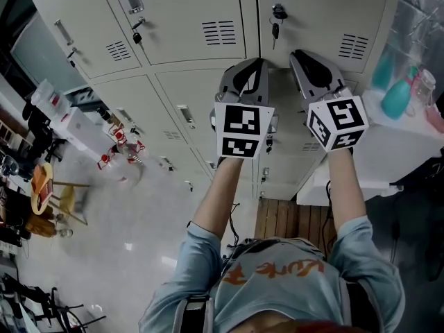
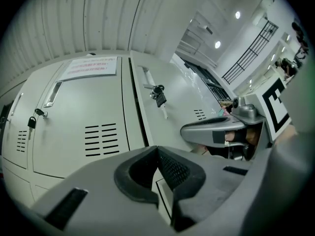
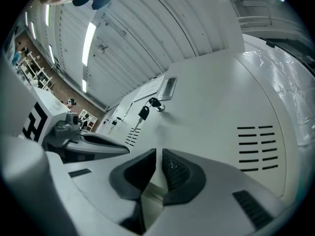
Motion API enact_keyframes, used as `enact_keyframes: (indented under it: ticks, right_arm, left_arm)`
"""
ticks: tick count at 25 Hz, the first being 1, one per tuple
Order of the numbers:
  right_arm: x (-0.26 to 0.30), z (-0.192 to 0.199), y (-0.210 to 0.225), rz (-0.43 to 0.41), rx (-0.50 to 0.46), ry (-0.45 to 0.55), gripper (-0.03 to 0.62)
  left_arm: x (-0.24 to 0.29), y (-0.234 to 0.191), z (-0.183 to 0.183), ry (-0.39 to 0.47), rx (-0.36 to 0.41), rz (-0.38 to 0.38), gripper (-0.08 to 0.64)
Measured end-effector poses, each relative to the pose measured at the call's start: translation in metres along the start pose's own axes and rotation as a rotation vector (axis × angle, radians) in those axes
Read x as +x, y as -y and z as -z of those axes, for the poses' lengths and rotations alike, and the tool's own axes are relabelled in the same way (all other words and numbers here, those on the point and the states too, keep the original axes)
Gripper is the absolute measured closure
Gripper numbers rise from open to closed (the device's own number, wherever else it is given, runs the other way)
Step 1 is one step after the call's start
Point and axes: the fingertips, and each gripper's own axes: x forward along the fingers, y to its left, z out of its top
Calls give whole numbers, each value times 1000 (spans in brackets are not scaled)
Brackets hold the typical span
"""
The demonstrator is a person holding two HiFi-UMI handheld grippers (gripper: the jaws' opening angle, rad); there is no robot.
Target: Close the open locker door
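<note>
Left claw: clenched on nothing, pads met at the tips. It is held nose-on to the locker front, judged so that the shut tips serve as a pusher rather than a grasp.
Seam: a dark line is seen between the neighbouring door and the task's door. Whether the latch is home cannot be told.
Locker door: set directly ahead of both claws and judged flush, or nearly so, with its neighbours.
Key: hung in the lock, above the claws and clear of them.
Right claw: drawn all but together, empty. It is placed just beside the left one, probably so that a push is spread across the panel.
Counter: at the far right beside the lockers, with teal bottles carried on it.
</note>
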Motion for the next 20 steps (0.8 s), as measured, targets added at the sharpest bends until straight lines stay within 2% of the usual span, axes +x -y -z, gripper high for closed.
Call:
enact_keyframes:
  ticks: [5, 10, 20]
  right_arm:
    - [8, 11, 9, 37, -14, -48, 545]
    - [19, 15, 21, 83, -34, -92, 552]
    - [19, 14, 24, 137, -32, -77, 565]
  left_arm:
    - [19, 2, 6, -26, 3, 15, 538]
    - [35, -3, 11, -52, 4, -2, 538]
    - [42, -4, 13, -66, 42, -17, 538]
